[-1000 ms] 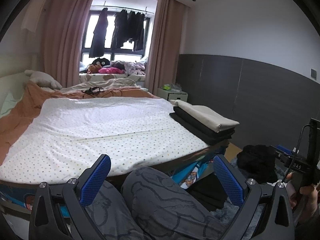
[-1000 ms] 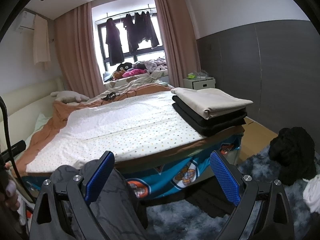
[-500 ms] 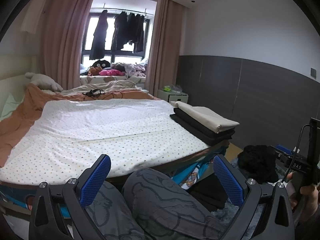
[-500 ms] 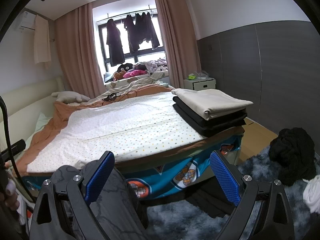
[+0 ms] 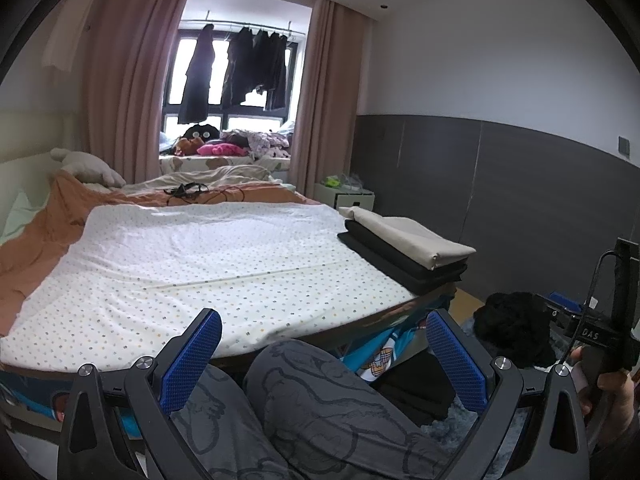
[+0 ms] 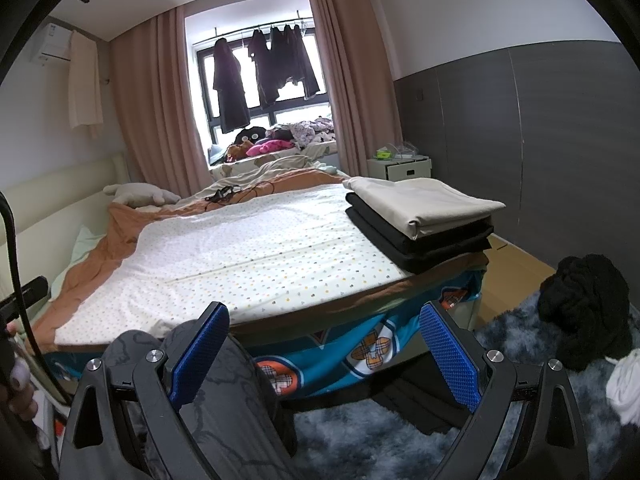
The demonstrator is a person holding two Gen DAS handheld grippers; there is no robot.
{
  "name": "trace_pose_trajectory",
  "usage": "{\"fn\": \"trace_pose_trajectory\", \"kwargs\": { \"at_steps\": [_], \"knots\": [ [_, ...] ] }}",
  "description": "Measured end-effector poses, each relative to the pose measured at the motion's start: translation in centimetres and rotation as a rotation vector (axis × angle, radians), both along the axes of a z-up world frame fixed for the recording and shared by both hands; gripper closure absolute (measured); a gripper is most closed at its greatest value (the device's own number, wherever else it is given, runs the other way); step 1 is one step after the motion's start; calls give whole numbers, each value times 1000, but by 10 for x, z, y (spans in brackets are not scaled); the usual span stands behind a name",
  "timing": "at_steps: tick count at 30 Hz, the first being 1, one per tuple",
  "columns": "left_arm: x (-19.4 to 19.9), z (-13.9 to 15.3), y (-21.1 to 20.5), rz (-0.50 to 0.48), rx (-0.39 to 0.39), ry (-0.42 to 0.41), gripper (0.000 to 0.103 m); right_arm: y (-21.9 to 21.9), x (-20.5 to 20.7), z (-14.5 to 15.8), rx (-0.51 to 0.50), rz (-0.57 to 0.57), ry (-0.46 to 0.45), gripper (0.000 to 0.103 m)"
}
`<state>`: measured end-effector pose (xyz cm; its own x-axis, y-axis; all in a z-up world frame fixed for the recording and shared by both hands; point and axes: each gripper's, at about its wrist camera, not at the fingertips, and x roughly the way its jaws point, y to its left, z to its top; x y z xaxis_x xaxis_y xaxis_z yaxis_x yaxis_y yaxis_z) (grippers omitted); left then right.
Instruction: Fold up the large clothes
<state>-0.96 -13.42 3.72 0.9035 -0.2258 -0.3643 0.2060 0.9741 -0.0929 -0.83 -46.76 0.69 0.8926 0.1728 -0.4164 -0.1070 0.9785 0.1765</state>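
Note:
A folded stack [image 5: 408, 246] [image 6: 420, 216], a beige piece on top of two black ones, rests on the bed's right near corner. A white dotted sheet [image 5: 208, 256] [image 6: 256, 256] covers the bed. A crumpled black garment [image 5: 516, 328] [image 6: 584, 300] lies on the floor to the right. My left gripper [image 5: 322, 350] is open above the person's grey-trousered knees [image 5: 320, 412], holding nothing. My right gripper [image 6: 324, 340] is open too, empty, in front of the bed's foot, with a knee [image 6: 224, 400] below its left finger.
A blue patterned cover [image 6: 360, 348] hangs over the bed's foot. A shaggy grey rug [image 6: 360, 440] lies on the floor, with a white item [image 6: 624, 380] at far right. A nightstand [image 6: 400, 166] stands by the grey wall. Cables [image 5: 188, 190] and a pillow [image 5: 88, 166] lie at the bed's head.
Both views have tilted slightly, so the bed sits a little lower in frame. Both grippers stay open and empty; nothing on the bed has moved.

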Motion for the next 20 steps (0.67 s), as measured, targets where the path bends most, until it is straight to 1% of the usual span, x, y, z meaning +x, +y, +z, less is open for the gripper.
{"fn": "trace_pose_trajectory", "kwargs": {
  "at_steps": [7, 13, 20],
  "knots": [
    [-3, 0, -1, 0, -2, -9, 0, -2, -4, 1, 13, -8, 10, 7],
    [-10, 3, -3, 8, 9, -43, 0, -2, -4, 0, 8, -8, 9, 7],
    [-13, 4, -3, 5, 3, -47, 0, -2, -5, 0, 8, -11, 10, 7]
  ]
}}
